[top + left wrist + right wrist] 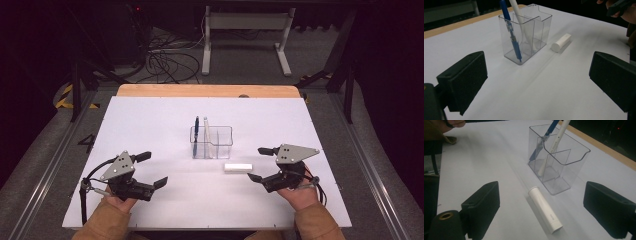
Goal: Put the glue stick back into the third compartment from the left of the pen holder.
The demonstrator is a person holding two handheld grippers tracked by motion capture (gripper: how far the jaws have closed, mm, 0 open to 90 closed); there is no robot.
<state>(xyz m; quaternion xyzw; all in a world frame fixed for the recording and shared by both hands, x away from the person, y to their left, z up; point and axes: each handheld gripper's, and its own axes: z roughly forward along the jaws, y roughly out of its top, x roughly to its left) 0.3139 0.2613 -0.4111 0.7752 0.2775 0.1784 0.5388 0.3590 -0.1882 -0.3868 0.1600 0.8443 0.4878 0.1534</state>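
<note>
The table point(150, 200) is white with a tan wooden far edge. The organizer point(222, 142) is clear. One pen point(510, 30) is blue, the other pen point(554, 143) white. The tube point(545, 212) is white. The grippers' pads point(482, 205) are black.

The high view looked forward and down from above the person's edge of the white table point(150, 200), far enough back to take in the whole top with the clear organizer point(211, 142) near its middle. The left gripper view point(537, 85) sat low and close on the organizer's point(525, 35) left, facing across the table past it, while the right gripper view point(541, 207) sat equally low on the organizer's point(559, 160) right, facing back toward it. All three views shared the organizer and the white tube point(238, 167) point(561, 42) point(545, 212) beside it.
</note>
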